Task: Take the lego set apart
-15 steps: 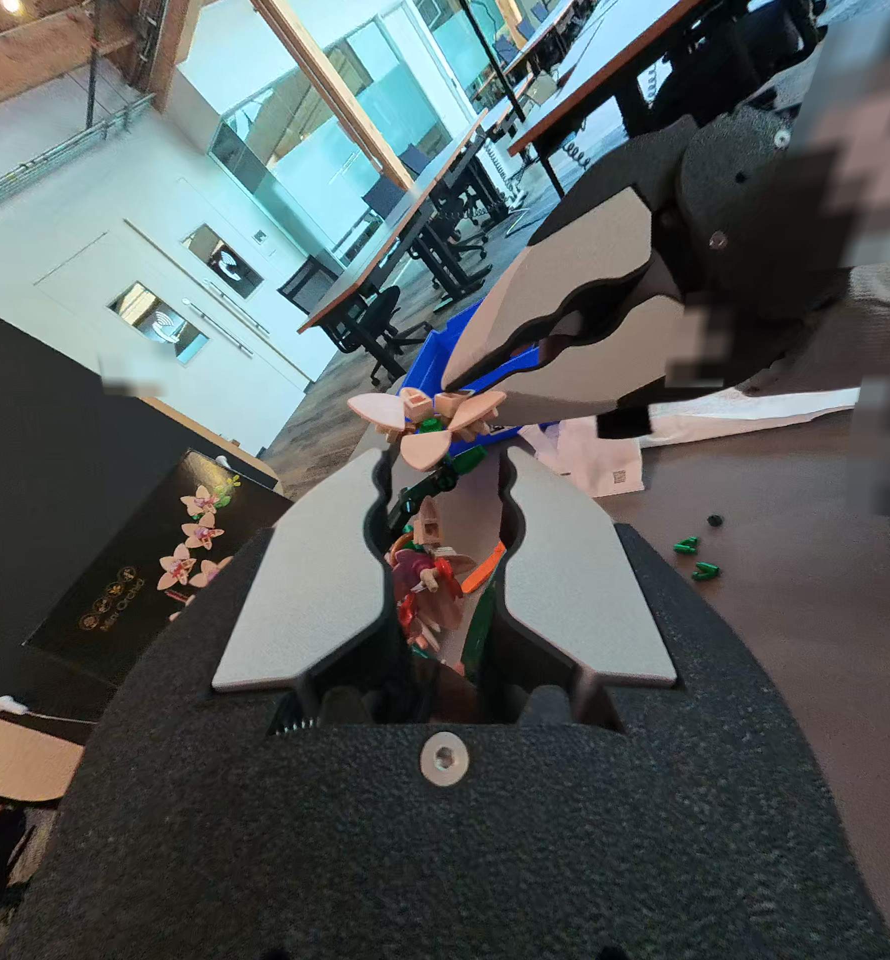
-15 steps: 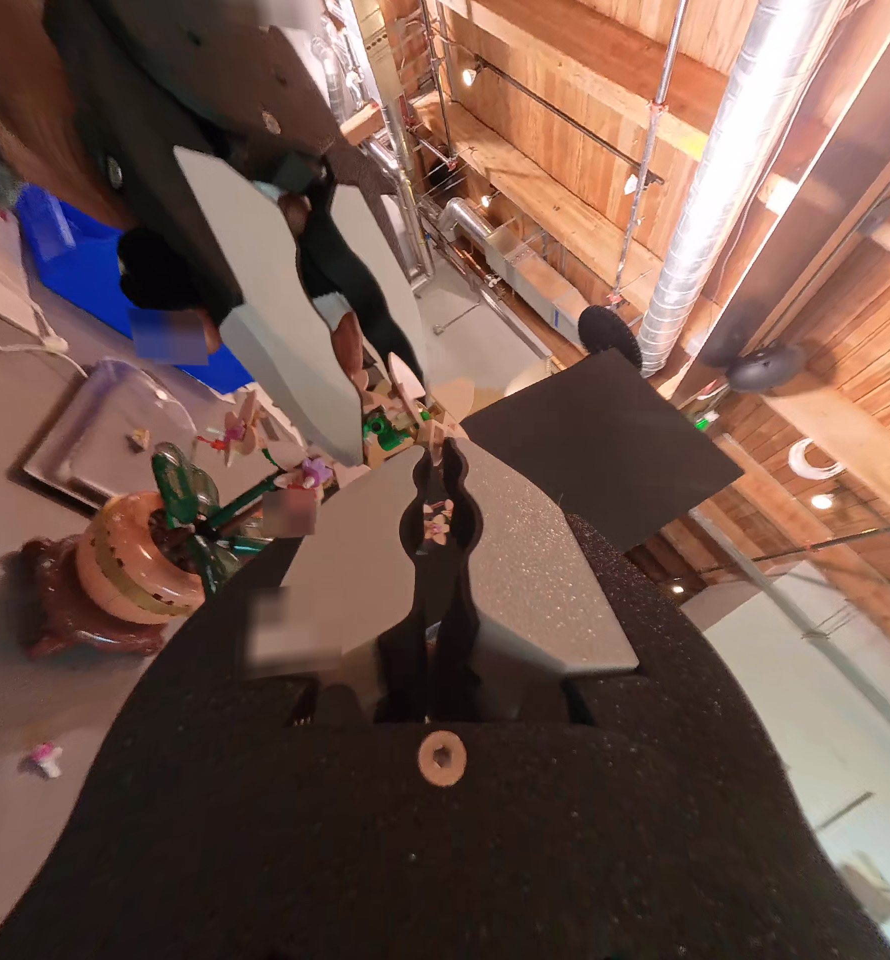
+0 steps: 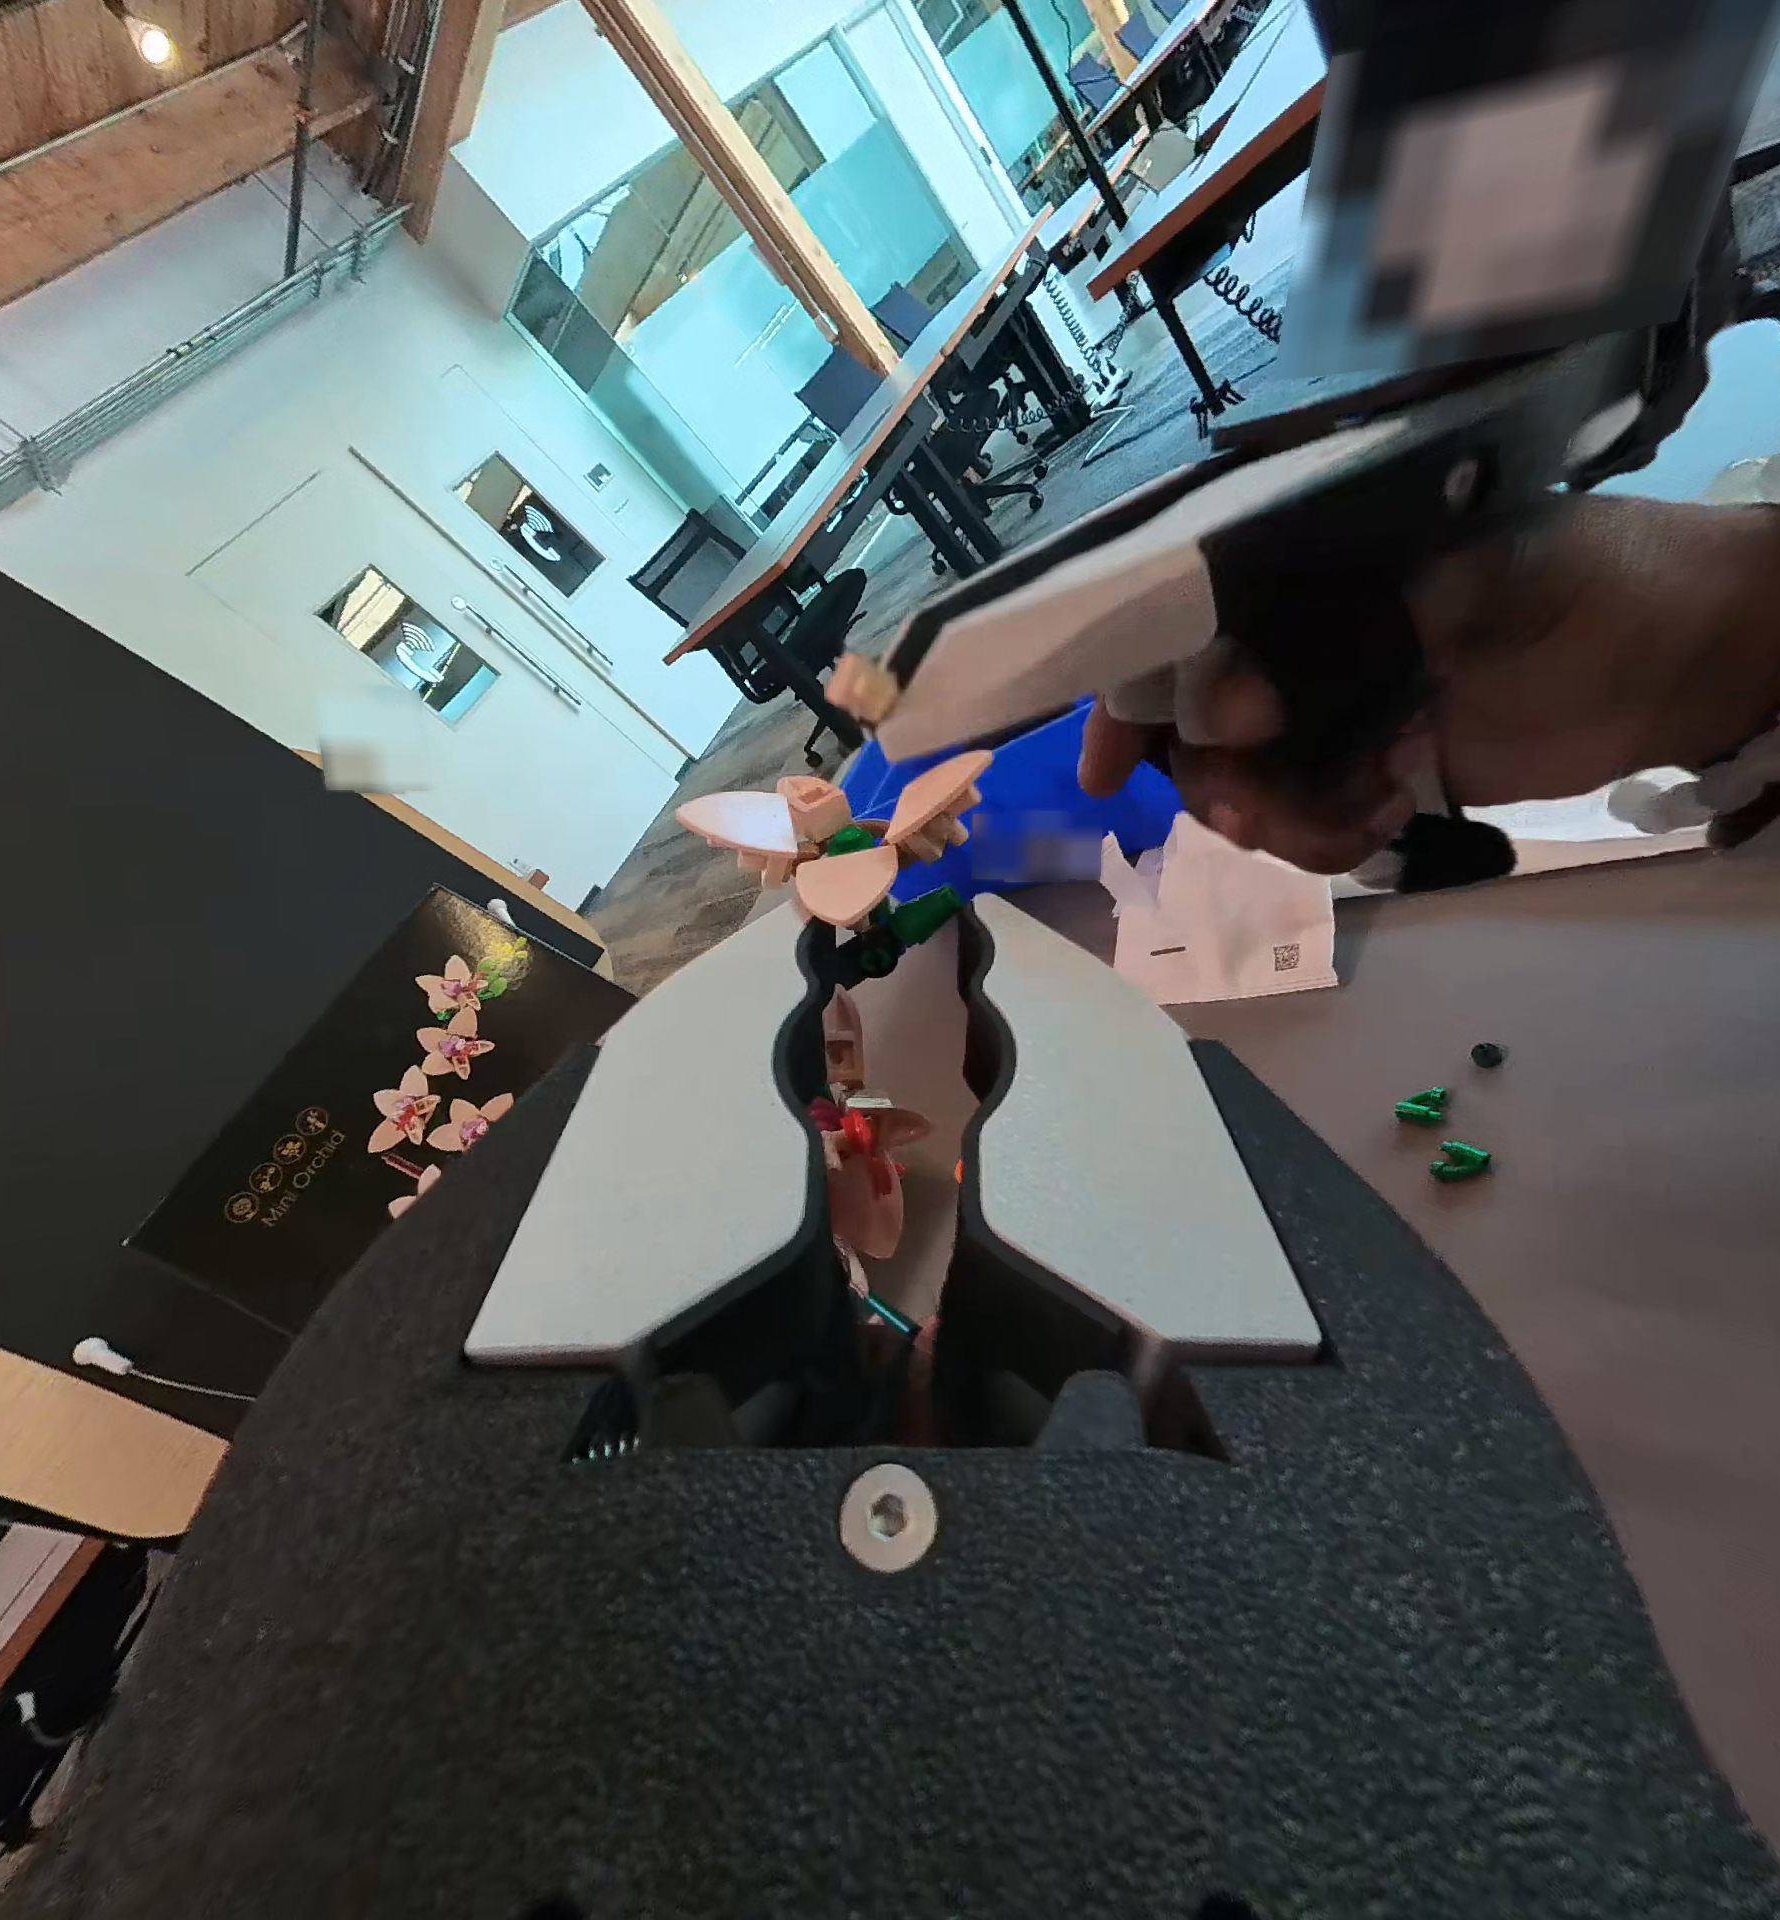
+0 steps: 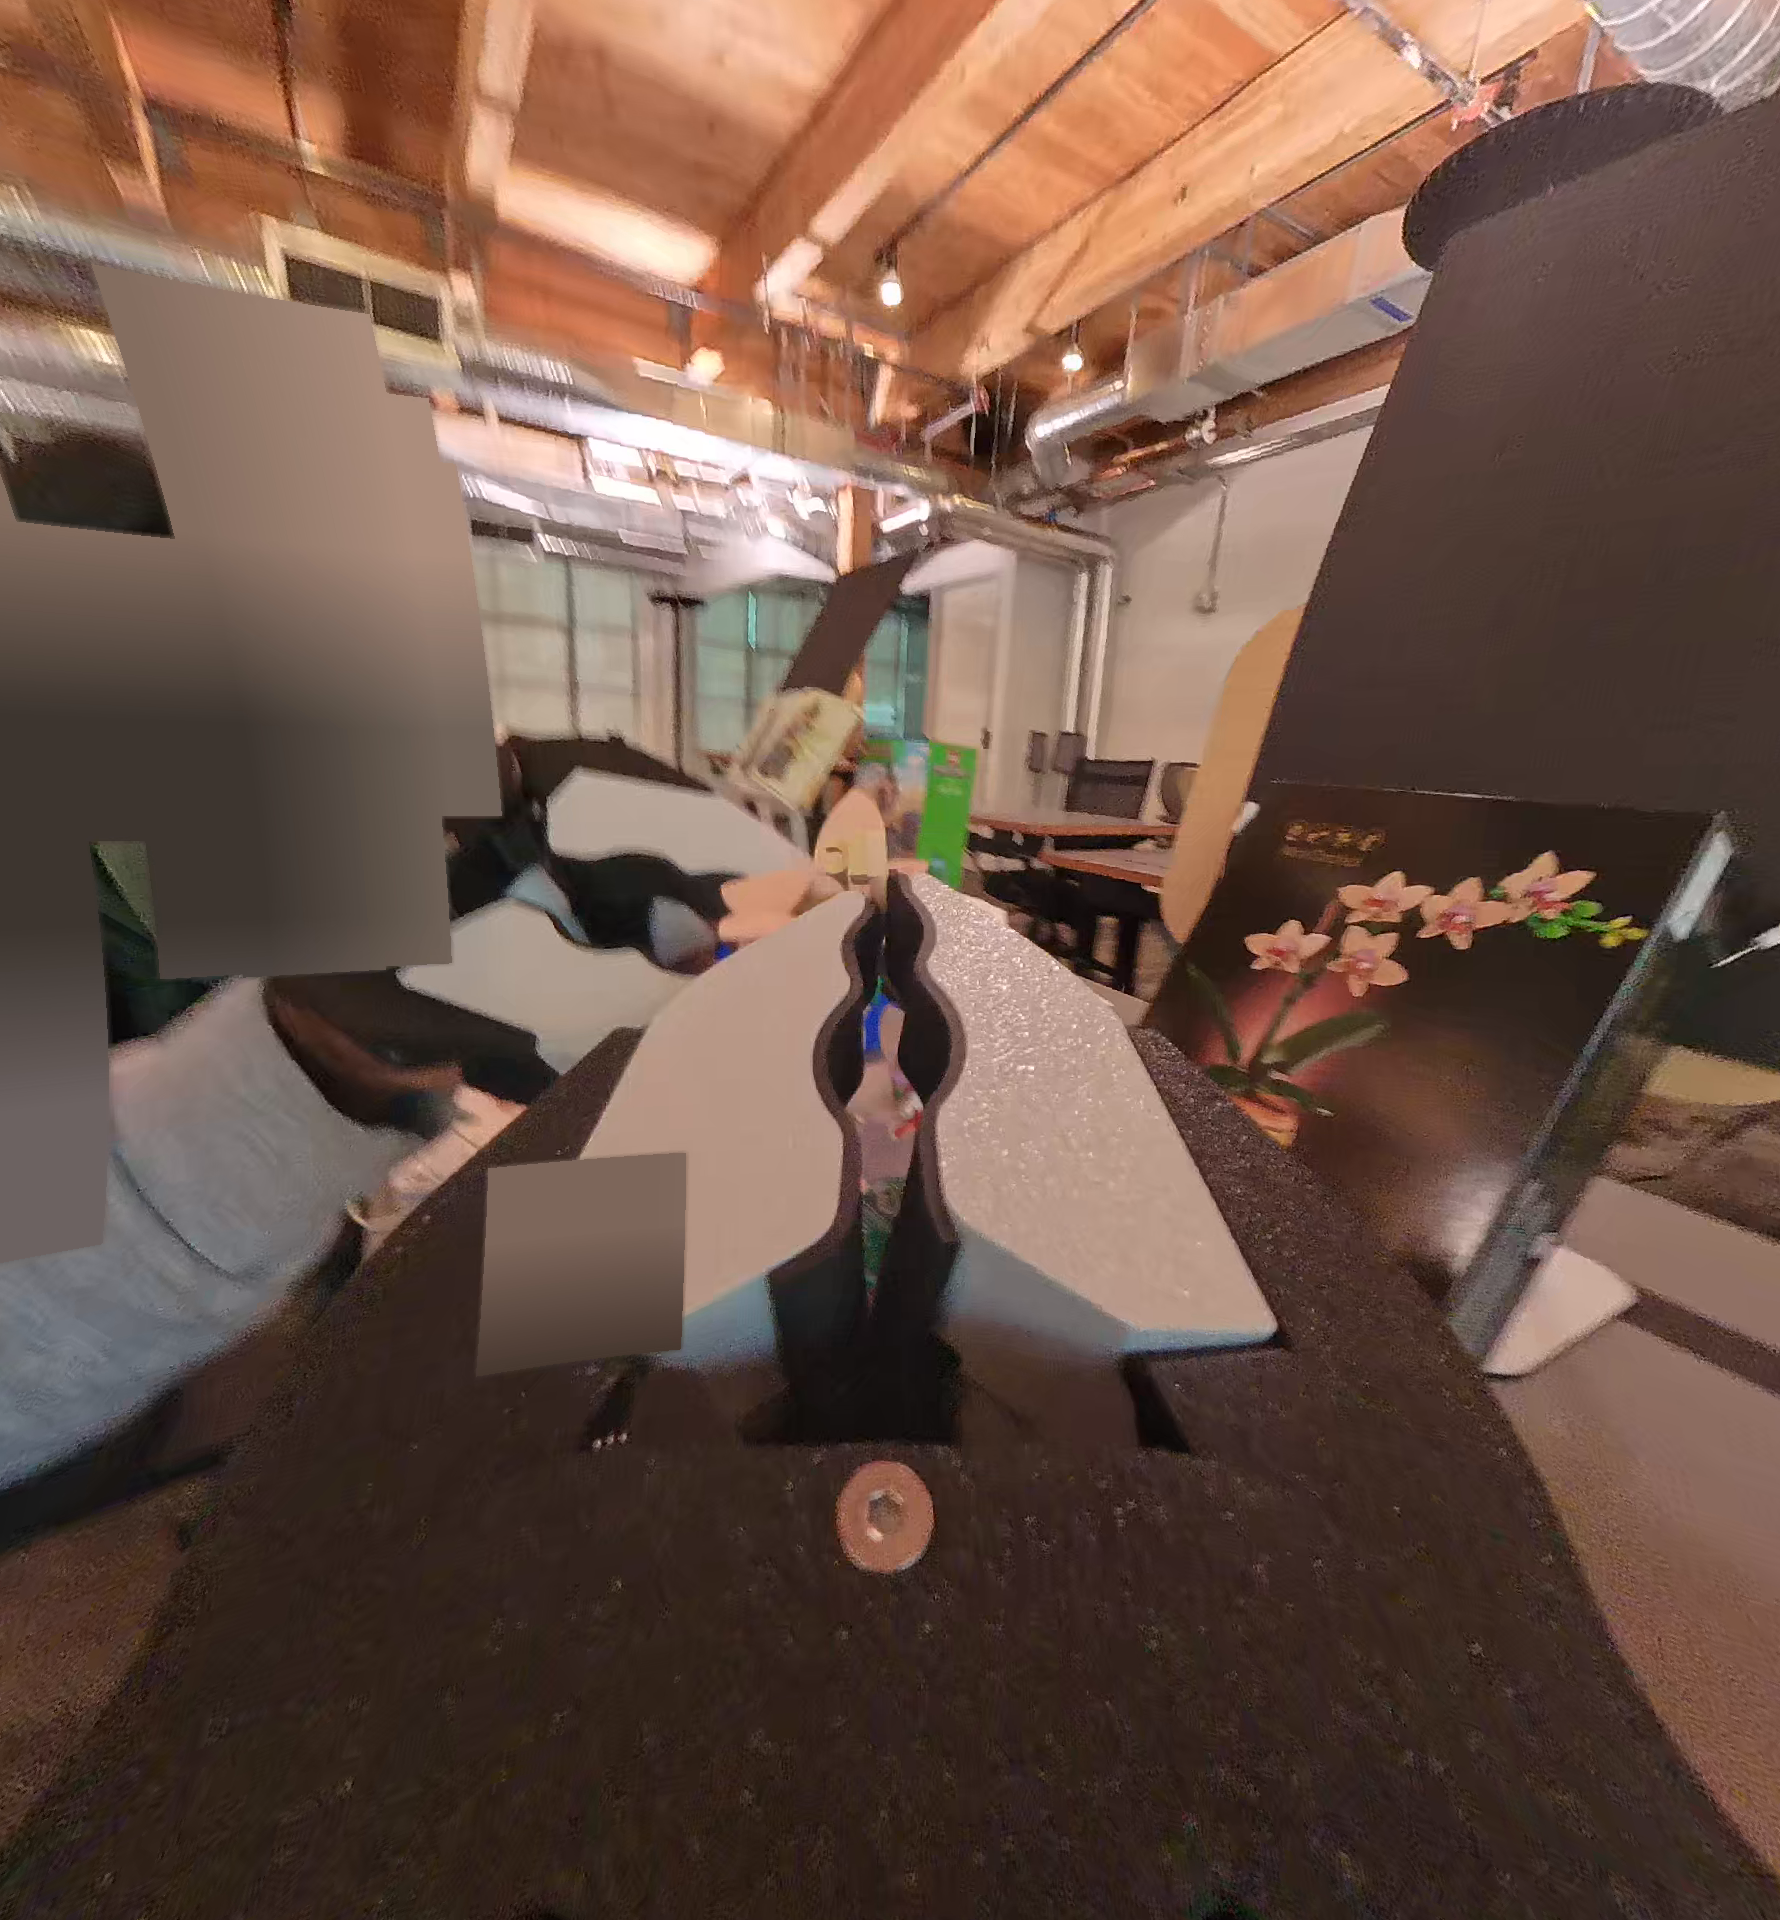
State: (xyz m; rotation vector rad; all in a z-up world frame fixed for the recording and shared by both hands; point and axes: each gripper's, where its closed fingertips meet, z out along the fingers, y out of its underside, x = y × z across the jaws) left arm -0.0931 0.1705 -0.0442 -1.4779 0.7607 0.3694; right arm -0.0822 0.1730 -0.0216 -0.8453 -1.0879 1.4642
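petal piece (image 3: 862, 687) pinched by right gripper (image 3: 881, 694) (left gripper (image 3: 881, 940) grips stem (image 3: 870, 951)).

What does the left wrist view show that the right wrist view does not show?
Only the left wrist view: green pieces loose on the table, a blue bin, white paper.
Only the right wrist view: wooden ceiling.
Both: the flower, the box, the left gripper, and the right gripper holding a tan piece.
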